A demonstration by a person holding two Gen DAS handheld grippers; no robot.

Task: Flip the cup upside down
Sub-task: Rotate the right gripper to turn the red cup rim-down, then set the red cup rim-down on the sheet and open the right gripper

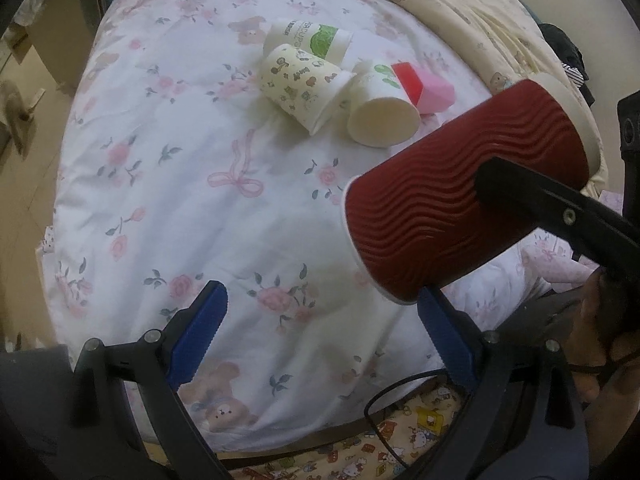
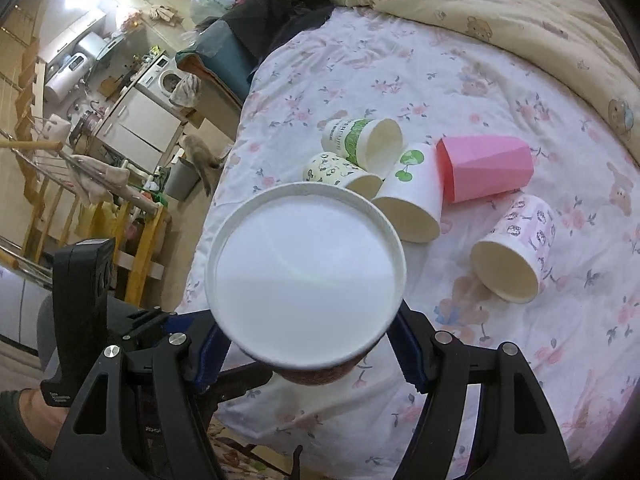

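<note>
A dark red ribbed paper cup [image 1: 460, 196] hangs tilted above the floral bedsheet [image 1: 192, 184], clamped by my right gripper, whose black finger [image 1: 532, 196] crosses its side. In the right wrist view the cup's white bottom [image 2: 304, 276] faces the camera and fills the space between the blue pads [image 2: 410, 354]; my right gripper [image 2: 308, 344] is shut on it. My left gripper [image 1: 320, 320] is open and empty, low over the sheet, with its right blue pad [image 1: 444, 328] just under the cup's base end.
Several paper cups lie on their sides at mid-bed: a green-print cup [image 2: 360, 144], a cartoon-print cup [image 2: 340, 174], a white cup [image 2: 412, 200], a pink faceted cup [image 2: 484, 168] and a pink-print cup [image 2: 516, 248]. A yellow quilt [image 2: 520, 8] borders the far side. The bed edge drops off at left.
</note>
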